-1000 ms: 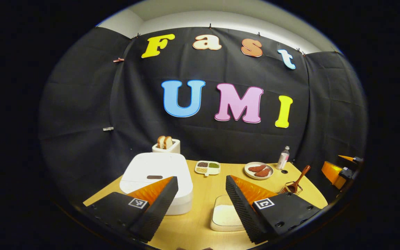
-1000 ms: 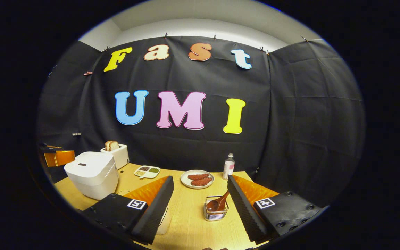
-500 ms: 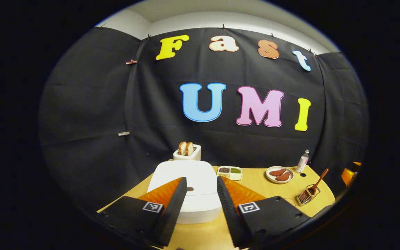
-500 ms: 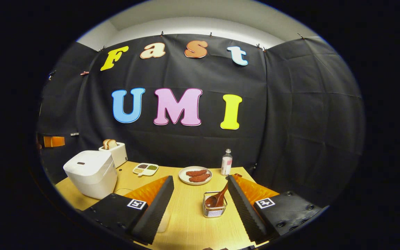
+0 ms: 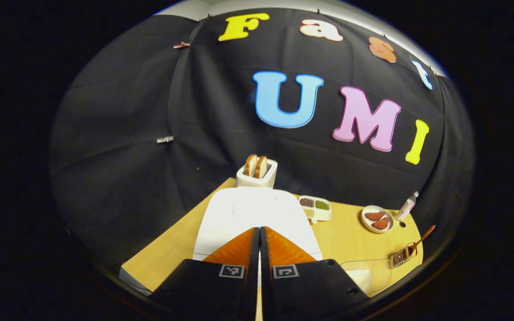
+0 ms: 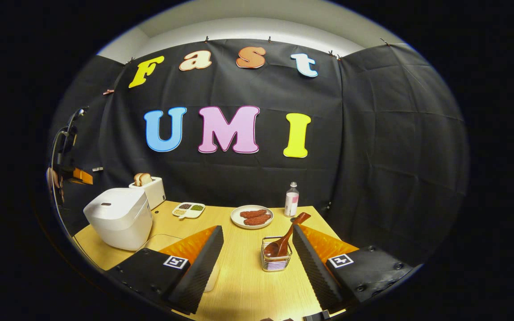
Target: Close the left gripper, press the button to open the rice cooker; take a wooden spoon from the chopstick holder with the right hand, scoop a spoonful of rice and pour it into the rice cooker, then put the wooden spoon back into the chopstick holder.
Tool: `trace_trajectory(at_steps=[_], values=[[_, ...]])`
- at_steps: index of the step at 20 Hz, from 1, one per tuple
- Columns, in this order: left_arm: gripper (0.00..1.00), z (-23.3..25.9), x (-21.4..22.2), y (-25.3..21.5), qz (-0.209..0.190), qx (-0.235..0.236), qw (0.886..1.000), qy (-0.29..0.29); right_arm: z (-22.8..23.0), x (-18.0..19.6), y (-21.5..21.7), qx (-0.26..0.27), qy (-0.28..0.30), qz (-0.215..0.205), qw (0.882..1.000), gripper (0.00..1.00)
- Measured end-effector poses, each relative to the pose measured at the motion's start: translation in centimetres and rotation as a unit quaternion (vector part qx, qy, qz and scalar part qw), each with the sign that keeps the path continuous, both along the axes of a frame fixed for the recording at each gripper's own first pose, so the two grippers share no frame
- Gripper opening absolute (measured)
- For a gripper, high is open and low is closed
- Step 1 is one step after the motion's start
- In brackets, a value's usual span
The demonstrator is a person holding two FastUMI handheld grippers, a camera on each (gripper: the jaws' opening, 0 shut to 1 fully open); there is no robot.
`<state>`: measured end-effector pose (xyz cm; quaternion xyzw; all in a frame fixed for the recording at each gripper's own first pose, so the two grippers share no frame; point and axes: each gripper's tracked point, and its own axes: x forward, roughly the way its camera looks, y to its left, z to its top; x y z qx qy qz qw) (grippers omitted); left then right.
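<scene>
The white rice cooker [image 5: 257, 211] stands with its lid down, straight ahead in the left gripper view. My left gripper [image 5: 259, 228] is shut with nothing in it, its tips over the lid's near part and hiding the button. In the right gripper view the cooker [image 6: 118, 216] sits at the left, with a dark button [image 6: 105, 204] on top. My right gripper [image 6: 257, 228] is open and holds nothing. Between its fingers, a little ahead, stands the wire chopstick holder [image 6: 276, 261] with the wooden spoon [image 6: 286, 235] leaning in it. A clear rice container [image 5: 366, 275] lies at the right.
A toaster [image 5: 257, 171] with bread stands behind the cooker. A seasoning tray [image 6: 188, 209], a plate of meat [image 6: 252, 217] and a small bottle [image 6: 291, 205] line the back of the wooden table [image 6: 239, 285]. A hand [image 6: 54, 178] holds the left gripper at far left.
My left gripper has gone from open to shut and moved left and forward over the rice cooker, tilting down. The right gripper has barely moved and stays open.
</scene>
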<state>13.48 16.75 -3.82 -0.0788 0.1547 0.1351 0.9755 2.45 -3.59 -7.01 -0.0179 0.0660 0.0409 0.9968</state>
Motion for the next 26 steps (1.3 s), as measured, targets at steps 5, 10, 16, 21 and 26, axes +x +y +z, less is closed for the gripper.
trace_trajectory(at_steps=[5, 10, 16, 21, 26], values=[[0.06, -4.0, 3.4, -0.8, -0.039, -0.069, 0.996, 0.049, -0.8, -0.3, -1.4, -0.004, 0.007, -0.009, 1.0, 0.98], [0.06, -5.5, 4.1, -0.5, -0.055, -0.065, 0.994, 0.063, -1.9, -0.4, -2.4, -0.006, 0.021, -0.016, 1.0, 0.98], [0.07, -6.4, 3.8, -0.4, -0.05, -0.066, 0.995, 0.058, -1.9, 0.2, -2.3, 0.0, 0.02, -0.012, 1.0, 0.98], [0.06, -6.9, 3.4, -0.3, -0.036, -0.088, 0.994, 0.049, -1.8, 0.7, -1.8, 0.001, 0.016, -0.001, 1.0, 0.98], [0.06, -2.1, 2.6, -0.3, -0.004, -0.067, 0.997, -0.033, -1.4, 1.1, -1.9, 0.003, 0.009, 0.002, 1.0, 0.98]])
